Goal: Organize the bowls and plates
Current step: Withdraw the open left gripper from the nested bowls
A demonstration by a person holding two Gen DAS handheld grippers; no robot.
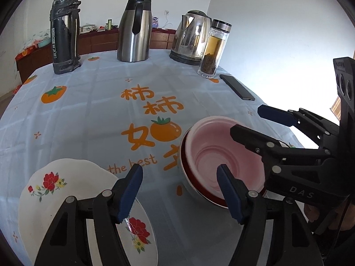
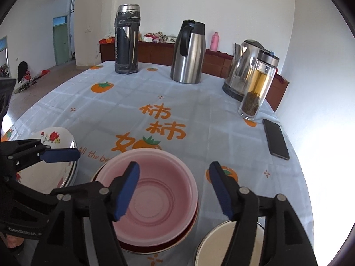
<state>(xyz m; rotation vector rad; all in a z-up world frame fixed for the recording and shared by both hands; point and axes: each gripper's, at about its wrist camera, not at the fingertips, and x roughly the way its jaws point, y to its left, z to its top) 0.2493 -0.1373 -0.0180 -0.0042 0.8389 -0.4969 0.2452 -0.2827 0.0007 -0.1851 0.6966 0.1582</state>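
Left gripper (image 1: 179, 190): jaws apart, nothing between the pads; it hangs over the counter between the flowered plate and the pink bowl, its left finger above the plate's right rim.
Right gripper (image 2: 175, 190): jaws apart, gripping nothing; its left finger is over the pink bowl, its right finger over the metal bowl's rim.
Pink bowl (image 2: 155, 195): upright, nested on top of a red bowl (image 2: 193, 223), near the front middle of the counter.
Flowered plate (image 1: 55, 190): white with red flowers, on the front left of the counter; a shiny metal rim shows under it in the right wrist view.
Metal bowl (image 2: 215, 243): at the front right, just beside the pink stack, partly hidden by the gripper.
Open room: the middle of the counter, from the stack back to the row of vessels, carries nothing.
Right edge: a phone (image 2: 276, 139) lies flat close to it.
Far edge: black flask (image 1: 65, 33), steel jug (image 1: 135, 31), kettle (image 1: 192, 37) and glass tea bottle (image 1: 214, 48) stand upright in a row.
Counter (image 1: 88, 110): covered by a pale blue cloth with orange fruit and lettering.
Room: white walls, a low wooden cabinet (image 1: 99, 42) behind the counter, and a green door (image 2: 61, 44) at far left.
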